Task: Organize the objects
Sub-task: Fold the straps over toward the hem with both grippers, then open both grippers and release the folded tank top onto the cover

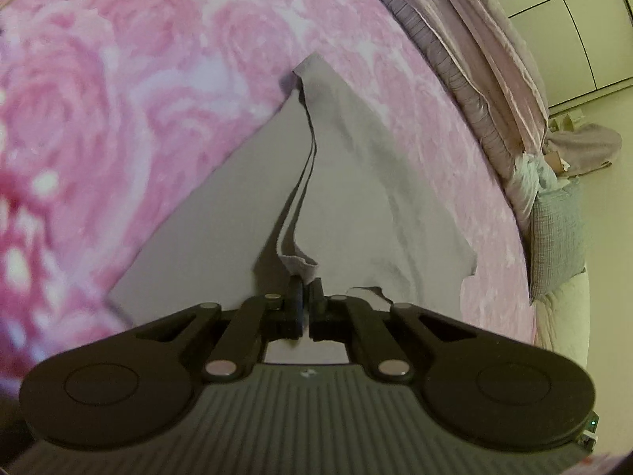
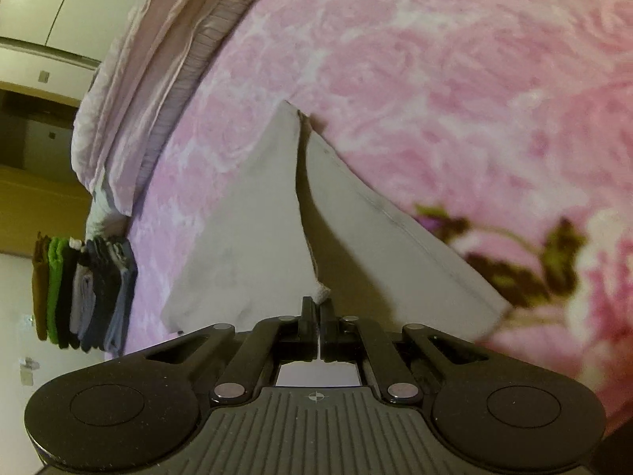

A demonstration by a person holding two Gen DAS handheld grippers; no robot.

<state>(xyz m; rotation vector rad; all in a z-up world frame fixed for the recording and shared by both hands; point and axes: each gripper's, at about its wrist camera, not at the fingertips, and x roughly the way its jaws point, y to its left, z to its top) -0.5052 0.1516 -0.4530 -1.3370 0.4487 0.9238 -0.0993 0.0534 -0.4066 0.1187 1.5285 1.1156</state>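
Note:
A light grey cloth (image 1: 221, 213) lies on a pink rose-patterned bed cover (image 1: 118, 79). My left gripper (image 1: 306, 289) is shut on one corner of the cloth and lifts it, so the cloth rises in a fold from the bed to the fingers. My right gripper (image 2: 318, 308) is shut on another corner of the same cloth (image 2: 245, 213), also lifted off the cover (image 2: 435, 59). The cloth hangs taut between each held corner and a far point on the bed.
A stack of folded clothes (image 2: 87, 293) in brown, green, black and grey stands at the bed's edge on the left. Crumpled pale pink bedding (image 2: 130, 91) lies along the far edge; in the left wrist view it (image 1: 494, 59) runs beside a quilted pillow (image 1: 554, 237).

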